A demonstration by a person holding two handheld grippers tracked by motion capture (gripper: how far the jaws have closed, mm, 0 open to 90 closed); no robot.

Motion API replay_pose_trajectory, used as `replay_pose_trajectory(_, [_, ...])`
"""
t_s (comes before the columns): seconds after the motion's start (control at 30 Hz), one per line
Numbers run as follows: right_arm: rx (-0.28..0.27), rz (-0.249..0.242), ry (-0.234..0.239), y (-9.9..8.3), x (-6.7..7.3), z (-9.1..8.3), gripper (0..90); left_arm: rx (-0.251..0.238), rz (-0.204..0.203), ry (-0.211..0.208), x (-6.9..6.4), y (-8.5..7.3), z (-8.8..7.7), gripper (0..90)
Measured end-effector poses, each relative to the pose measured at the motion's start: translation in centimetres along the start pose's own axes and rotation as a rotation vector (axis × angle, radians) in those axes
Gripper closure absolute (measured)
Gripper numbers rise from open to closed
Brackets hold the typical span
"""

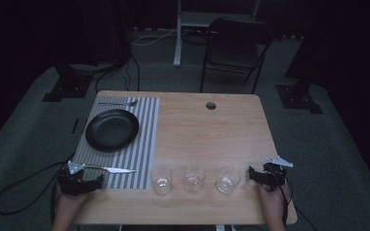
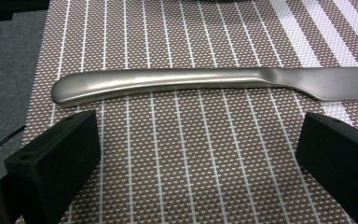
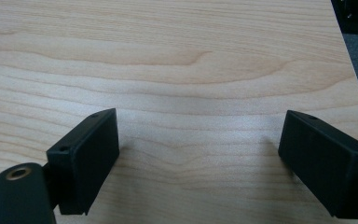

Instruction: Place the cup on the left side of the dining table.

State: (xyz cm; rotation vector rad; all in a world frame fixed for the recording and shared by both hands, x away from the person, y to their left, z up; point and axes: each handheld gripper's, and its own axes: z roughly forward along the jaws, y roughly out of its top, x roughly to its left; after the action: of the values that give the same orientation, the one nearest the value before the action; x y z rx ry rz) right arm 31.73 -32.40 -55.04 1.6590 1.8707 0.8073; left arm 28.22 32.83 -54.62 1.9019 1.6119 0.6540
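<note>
A metal knife (image 1: 117,169) (image 2: 205,81) lies crosswise on the near end of a striped placemat (image 1: 135,144) (image 2: 191,154). My left gripper (image 1: 80,183) (image 2: 200,154) rests just short of the knife handle, jaws wide apart with nothing between them. A black plate (image 1: 112,129) sits on the mat farther back, and a fork (image 1: 119,103) lies beyond it. Three clear glasses (image 1: 161,179) (image 1: 194,178) (image 1: 228,179) stand in a row near the table's front edge. My right gripper (image 1: 266,174) (image 3: 198,158) is open over bare wood to the right of the glasses.
The wooden table (image 1: 207,130) (image 3: 177,70) has a round cable hole (image 1: 211,105) near its far edge. A folding chair (image 1: 236,48) and a white desk leg (image 1: 178,33) stand behind it. Cables trail on the grey carpet at left (image 1: 24,185).
</note>
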Motion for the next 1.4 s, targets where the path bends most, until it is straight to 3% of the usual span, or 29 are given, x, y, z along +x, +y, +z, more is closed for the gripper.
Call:
replay_pose_trajectory(0.73, [0.000,0.000,0.000,0.0,0.0,0.0,11.8,0.018,0.022,-0.020,0.3,0.2,-0.1,0.9])
replay_pose_trajectory(1.07, [0.000,0.000,0.000,0.0,0.0,0.0,11.9,-0.001,0.049,-0.061,0.5,0.2,-0.5,2.1])
replay_pose_trajectory(1.4, [0.000,0.000,0.000,0.0,0.0,0.0,11.9,-0.027,0.100,-0.103,-0.6,0.5,-1.3,2.1])
